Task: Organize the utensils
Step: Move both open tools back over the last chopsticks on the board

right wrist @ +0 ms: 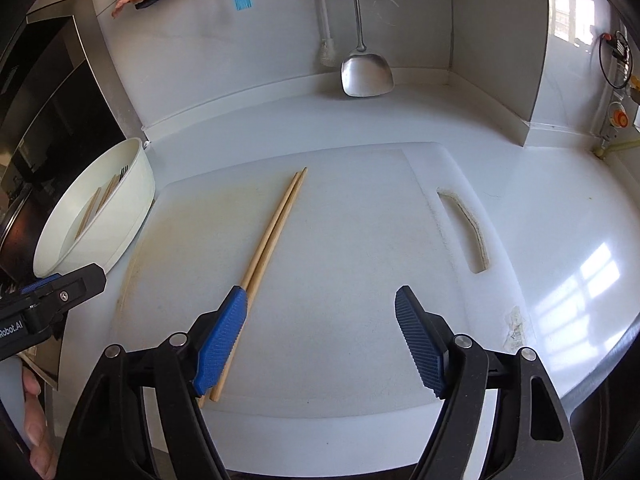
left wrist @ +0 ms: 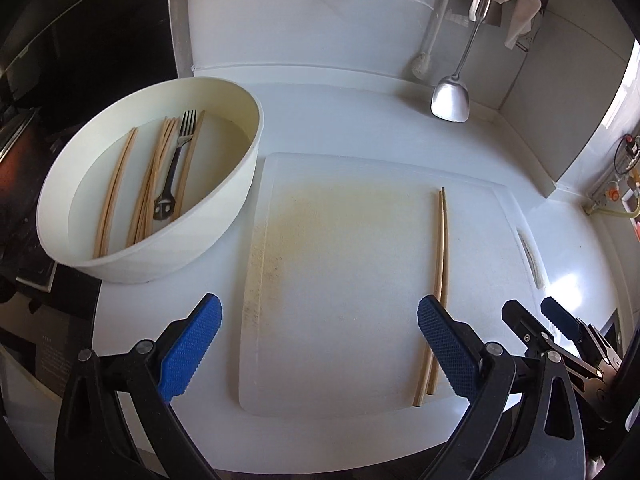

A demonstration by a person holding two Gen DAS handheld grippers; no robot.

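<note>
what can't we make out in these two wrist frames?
- Chopsticks in the basin: exact count unclear in the left wrist view, they overlap; the right wrist view shows only a few past the basin wall.
- Pair of chopsticks on the cutting board: near ends partly covered by the right gripper finger.
- Spatula handle top: cut off by the upper edge, right wrist view.
- Left gripper: open, holding nothing.

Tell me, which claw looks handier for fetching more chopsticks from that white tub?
Probably the left claw. The white tub, holding chopsticks and a fork, sits on its side of the cutting board. The right claw hovers open farther away, beside the pair already laid out.
</note>
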